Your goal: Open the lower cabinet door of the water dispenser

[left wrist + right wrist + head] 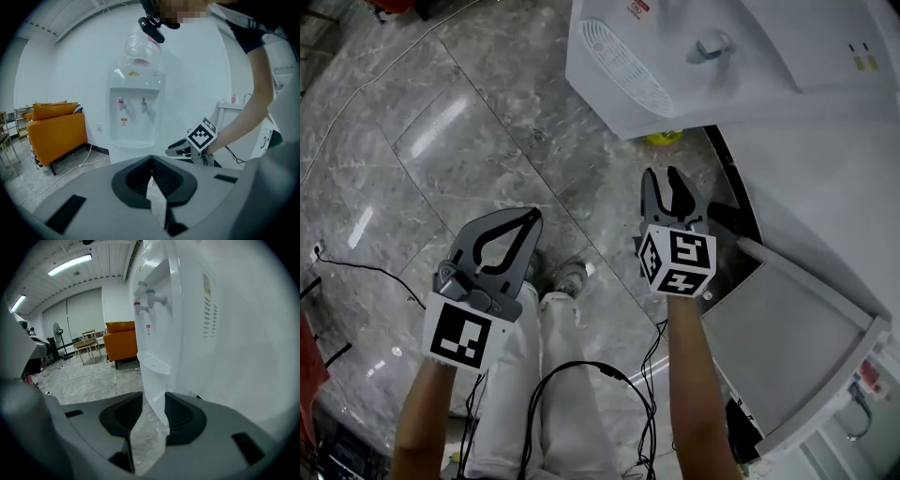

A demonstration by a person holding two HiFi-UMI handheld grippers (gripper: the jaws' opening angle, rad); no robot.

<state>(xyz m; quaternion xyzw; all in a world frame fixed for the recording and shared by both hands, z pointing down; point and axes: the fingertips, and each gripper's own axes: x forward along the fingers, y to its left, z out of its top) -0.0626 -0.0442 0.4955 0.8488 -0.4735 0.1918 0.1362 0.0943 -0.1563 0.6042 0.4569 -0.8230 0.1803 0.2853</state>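
Water dispenser (pixel 722 66) stands just ahead of the person and a bit to the right, white and tall. Its lower cabinet door (pixel 153 390) is down under the drip tray (pixel 153 363), so only a thin slice of it shows, seen from the side. Nearest, the left gripper (pixel 532 218) hangs over the stone floor (pixel 422 141) with its jaws closed tight and nothing in them. The right gripper (pixel 664 178) is a little further on, jaws wide apart and empty. The dispenser's front corner shows in the gap, but the jaws do not touch it. So the right hand looks like the nearer one, and the door lies ahead of it and low, standing up and down. Far back sits an orange sofa (pixel 56 124).
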